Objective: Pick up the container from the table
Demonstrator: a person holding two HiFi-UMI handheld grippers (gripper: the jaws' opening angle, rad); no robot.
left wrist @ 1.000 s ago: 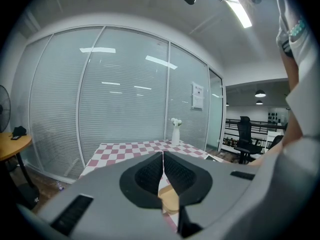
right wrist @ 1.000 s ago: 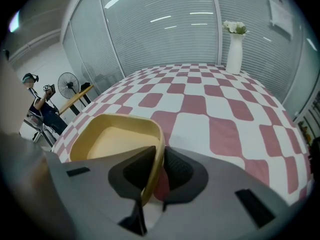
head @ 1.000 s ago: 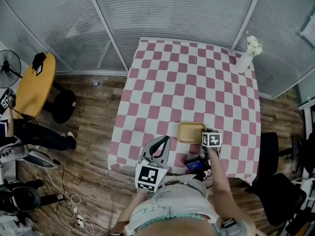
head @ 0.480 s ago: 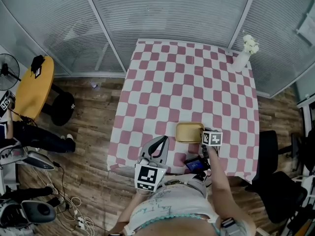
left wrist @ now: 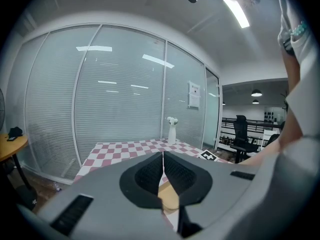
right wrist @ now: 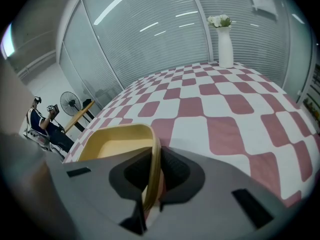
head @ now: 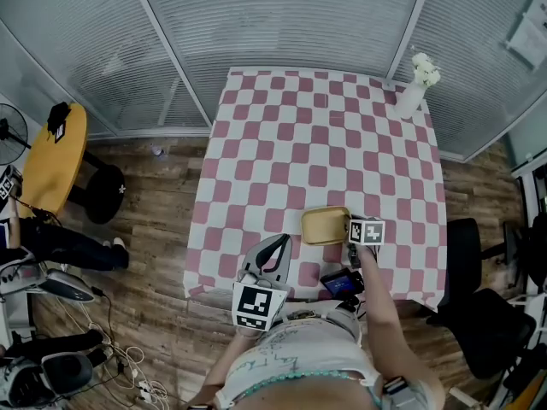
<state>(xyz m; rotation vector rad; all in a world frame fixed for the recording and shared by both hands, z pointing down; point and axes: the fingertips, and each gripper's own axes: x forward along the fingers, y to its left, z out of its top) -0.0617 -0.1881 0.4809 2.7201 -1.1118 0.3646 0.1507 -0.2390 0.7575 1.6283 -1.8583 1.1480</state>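
The right claw [right wrist: 152,169] is clamped on the container [right wrist: 117,141], its two dark pads pressing either side of the thin wall at the end nearest it, so the rim stands on edge between them. The container is a shallow yellow tray with rounded corners, open side up. Its long axis runs straight away from this claw toward the left claw [left wrist: 162,171], roughly in line with the near edge of the desk [head: 325,135]. It carries no brand, label or print that can be seen, and whether its base touches the cloth cannot be told. It sits over the near right part of the desk, just ahead of the person. The left claw is closed, its pads meeting at the tip with nothing between them. It hangs over the near edge, beside the tray's far end and apart from it. The only markings near either claw are the black-and-white square patterns on the marker cubes. Ahead of both claws stretches the pink-and-white checked cloth. Far ahead of the right claw, at the far right corner, a slim white vase [right wrist: 225,46] of pale flowers stands upright. Beyond it, a sheet of paper [left wrist: 194,94] hangs on the glass wall, its print too small to read.
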